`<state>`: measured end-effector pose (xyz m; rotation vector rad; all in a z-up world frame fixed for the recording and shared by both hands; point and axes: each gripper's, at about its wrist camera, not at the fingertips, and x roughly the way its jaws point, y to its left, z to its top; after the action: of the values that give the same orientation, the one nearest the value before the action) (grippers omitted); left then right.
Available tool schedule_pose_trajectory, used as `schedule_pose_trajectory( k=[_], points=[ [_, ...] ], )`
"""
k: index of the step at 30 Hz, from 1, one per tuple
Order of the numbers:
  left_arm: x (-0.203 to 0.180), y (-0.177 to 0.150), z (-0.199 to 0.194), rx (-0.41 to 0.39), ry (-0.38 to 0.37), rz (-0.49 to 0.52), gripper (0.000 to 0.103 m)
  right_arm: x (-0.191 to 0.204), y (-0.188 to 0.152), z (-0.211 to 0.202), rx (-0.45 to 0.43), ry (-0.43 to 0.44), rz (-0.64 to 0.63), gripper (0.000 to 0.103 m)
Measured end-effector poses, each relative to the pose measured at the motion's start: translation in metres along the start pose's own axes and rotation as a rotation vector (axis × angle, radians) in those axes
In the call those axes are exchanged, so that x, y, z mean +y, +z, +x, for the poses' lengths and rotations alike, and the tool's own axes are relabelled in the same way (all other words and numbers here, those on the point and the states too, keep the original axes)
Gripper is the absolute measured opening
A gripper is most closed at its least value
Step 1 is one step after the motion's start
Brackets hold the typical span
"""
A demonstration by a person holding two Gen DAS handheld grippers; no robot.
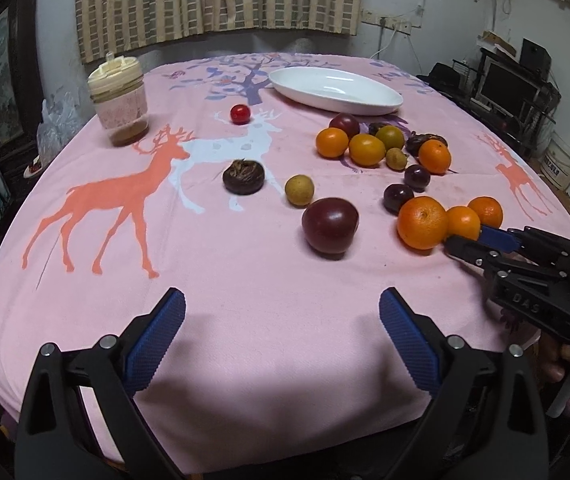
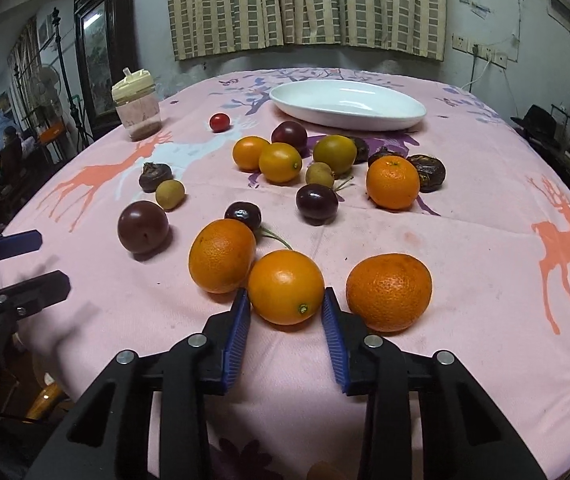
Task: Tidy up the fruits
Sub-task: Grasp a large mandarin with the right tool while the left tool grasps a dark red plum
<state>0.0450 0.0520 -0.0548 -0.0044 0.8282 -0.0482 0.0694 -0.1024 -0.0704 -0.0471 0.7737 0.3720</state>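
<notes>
Looking across the pink tablecloth (image 2: 465,240), I see the white dish (image 2: 349,106) sitting bare near the far edge, with the fruit scattered between it and me. I take loading that dish as the job.

My right gripper (image 2: 287,312) sits near the front edge with its blue pads on either side of a small orange (image 2: 285,286), the jaws narrowed around it. I cannot tell whether they are pinching it yet or just bracketing it. The orange lies straight ahead of this gripper, dead centre between the fingers, so the right hand is plainly the nearer one. A larger orange (image 2: 221,256) touches it on the left and a mandarin (image 2: 389,292) sits just beside it on the right, so the fingers have little room.

The small orange is slightly oval. Its long axis runs roughly across the jaws, and its green stem scar points toward me and a little down.

My left gripper (image 1: 283,340) hangs spread wide and empty over bare cloth at the front edge, the dark plum (image 1: 331,224) ahead of it.
</notes>
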Motion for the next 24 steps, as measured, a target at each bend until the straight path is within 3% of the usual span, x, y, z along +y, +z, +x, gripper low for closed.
schedule_pose_trajectory(
  k=[2, 4, 6, 9, 13, 16, 20, 24],
  points=[
    [-0.004, 0.007, 0.007, -0.011, -0.019, 0.051, 0.084, -0.003, 0.001, -0.018, -0.039, 0.015, 0.010, 0.036],
    [-0.009, 0.017, 0.019, 0.001, -0.050, 0.096, 0.065, -0.004, 0.003, -0.032, -0.070, 0.006, 0.002, 0.037],
    [-0.012, 0.026, 0.034, 0.031, -0.074, 0.114, 0.056, -0.004, 0.006, -0.041, -0.086, -0.010, -0.010, 0.037],
    [-0.017, 0.035, 0.051, 0.066, -0.119, 0.123, 0.055, -0.005, 0.007, -0.051, -0.098, -0.018, -0.023, 0.037],
    [-0.023, 0.041, 0.067, 0.101, -0.125, 0.143, 0.054, -0.009, 0.014, -0.052, -0.103, -0.002, -0.021, 0.037],
    [-0.024, 0.042, 0.072, 0.114, -0.145, 0.142, 0.039, -0.012, 0.022, -0.051, -0.116, 0.009, -0.024, 0.037],
    [-0.017, 0.058, 0.064, 0.113, -0.250, 0.118, 0.038, -0.032, 0.054, -0.041, -0.141, 0.063, 0.021, 0.037],
    [-0.015, 0.112, 0.062, 0.033, -0.289, 0.109, 0.038, -0.060, 0.111, 0.001, -0.137, 0.057, 0.099, 0.037]
  ],
)
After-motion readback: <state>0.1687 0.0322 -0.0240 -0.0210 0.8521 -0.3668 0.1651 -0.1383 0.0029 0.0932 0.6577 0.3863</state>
